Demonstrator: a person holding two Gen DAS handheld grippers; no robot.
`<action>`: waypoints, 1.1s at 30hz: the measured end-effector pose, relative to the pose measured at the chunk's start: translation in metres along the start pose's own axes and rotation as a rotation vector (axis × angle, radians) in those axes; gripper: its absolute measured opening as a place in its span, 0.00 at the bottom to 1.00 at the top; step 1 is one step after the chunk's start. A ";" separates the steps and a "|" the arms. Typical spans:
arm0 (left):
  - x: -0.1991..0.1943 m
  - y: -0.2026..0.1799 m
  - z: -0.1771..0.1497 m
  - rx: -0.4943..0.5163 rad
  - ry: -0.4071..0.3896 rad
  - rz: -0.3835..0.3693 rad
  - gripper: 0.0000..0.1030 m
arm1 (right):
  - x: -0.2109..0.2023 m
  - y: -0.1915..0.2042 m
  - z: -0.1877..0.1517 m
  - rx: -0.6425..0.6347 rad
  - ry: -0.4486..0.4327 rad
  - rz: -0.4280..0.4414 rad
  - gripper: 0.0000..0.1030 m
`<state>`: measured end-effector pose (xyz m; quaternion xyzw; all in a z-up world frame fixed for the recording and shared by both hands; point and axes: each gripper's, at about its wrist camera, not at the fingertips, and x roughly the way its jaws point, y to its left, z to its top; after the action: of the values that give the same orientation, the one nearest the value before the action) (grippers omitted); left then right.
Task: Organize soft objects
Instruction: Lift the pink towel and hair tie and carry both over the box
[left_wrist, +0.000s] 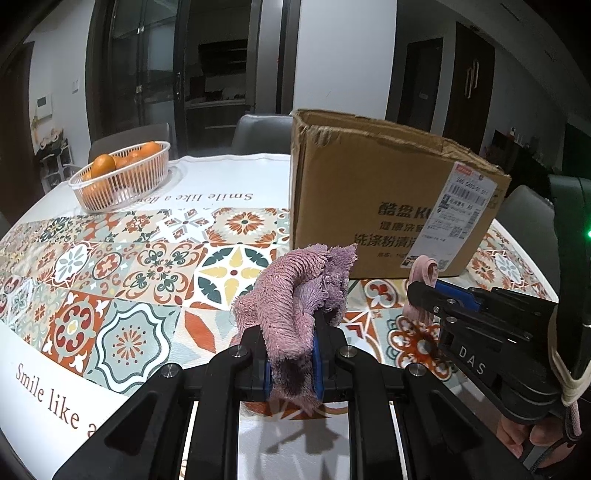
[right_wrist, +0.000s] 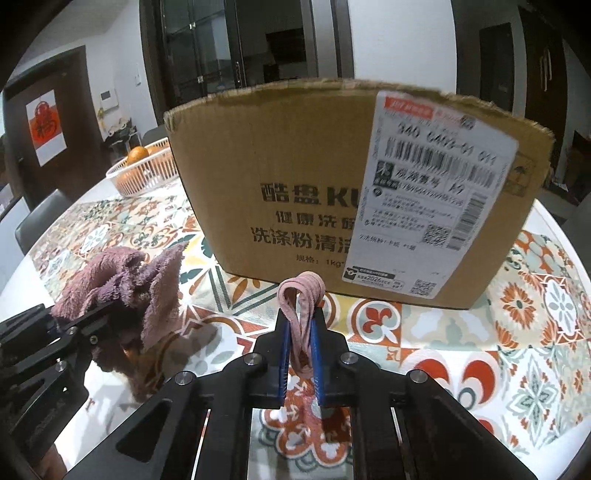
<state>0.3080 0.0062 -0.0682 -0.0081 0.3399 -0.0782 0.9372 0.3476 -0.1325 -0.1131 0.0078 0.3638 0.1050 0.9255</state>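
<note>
My left gripper (left_wrist: 293, 332) is shut on a purple towel (left_wrist: 295, 295), which bunches up above the jaws and hangs below them, lifted off the table. The towel also shows at the left in the right wrist view (right_wrist: 129, 291). My right gripper (right_wrist: 301, 321) is shut on a small pink sock (right_wrist: 301, 306), folded into a loop between the blue pads. The sock and right gripper also show in the left wrist view (left_wrist: 424, 273). An open cardboard box (left_wrist: 388, 199) stands just beyond both grippers, filling the right wrist view (right_wrist: 332, 192).
A white basket (left_wrist: 122, 181) of oranges sits at the far left of the round table (left_wrist: 110, 258) with a patterned tile cloth. Grey chairs (left_wrist: 262, 133) stand behind the table. Dark doors and cabinets line the back wall.
</note>
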 end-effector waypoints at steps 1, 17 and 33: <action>-0.003 -0.002 0.001 0.001 -0.006 -0.003 0.16 | -0.003 0.000 0.000 0.001 -0.007 -0.001 0.12; -0.060 -0.027 0.023 0.027 -0.147 -0.028 0.16 | -0.087 -0.015 0.012 0.027 -0.178 -0.016 0.12; -0.107 -0.043 0.055 0.052 -0.300 -0.046 0.16 | -0.158 -0.012 0.036 0.022 -0.371 -0.031 0.12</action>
<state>0.2567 -0.0218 0.0450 -0.0031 0.1937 -0.1066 0.9752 0.2616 -0.1736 0.0185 0.0312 0.1880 0.0833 0.9781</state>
